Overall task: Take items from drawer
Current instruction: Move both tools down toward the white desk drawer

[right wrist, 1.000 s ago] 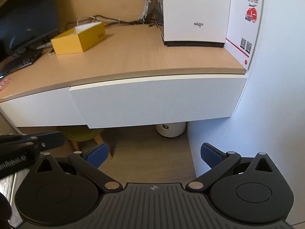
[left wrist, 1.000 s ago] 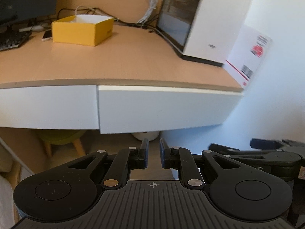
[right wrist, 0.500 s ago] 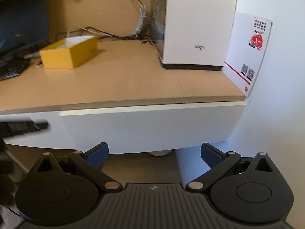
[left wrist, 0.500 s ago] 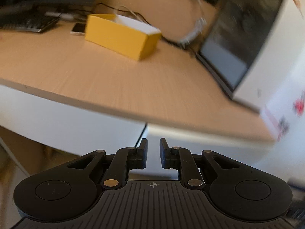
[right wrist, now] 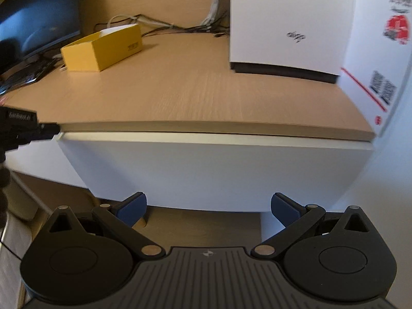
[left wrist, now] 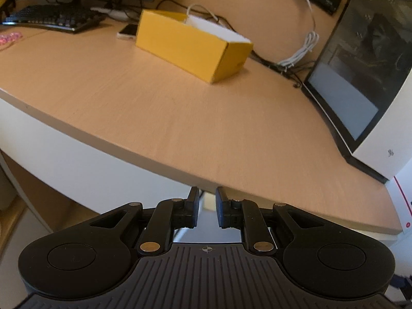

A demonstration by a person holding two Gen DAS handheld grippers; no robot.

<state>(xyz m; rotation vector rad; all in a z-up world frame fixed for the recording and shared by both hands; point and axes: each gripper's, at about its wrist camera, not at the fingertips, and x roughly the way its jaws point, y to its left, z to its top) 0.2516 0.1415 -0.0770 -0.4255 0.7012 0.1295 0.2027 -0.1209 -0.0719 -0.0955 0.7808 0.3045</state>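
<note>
The tabletop (right wrist: pixel 206 95) is pale wood-grain laminate with a thin flat edge. Under it, mid-frame in the right view, sits the drawer (right wrist: pixel 213 170), a smooth matte white panel, seemingly shut. A rectangular yellow cardboard box (left wrist: pixel 193 49), open on top, lies upper centre in the left view; a glossy white computer case (right wrist: pixel 291 20) stands upper right. The left tongs (left wrist: pixel 207 207) are nearly closed, a narrow gap between them, empty, close under the tabletop edge. The right tongs (right wrist: pixel 208 207) are spread wide, empty, just below the drawer front.
</note>
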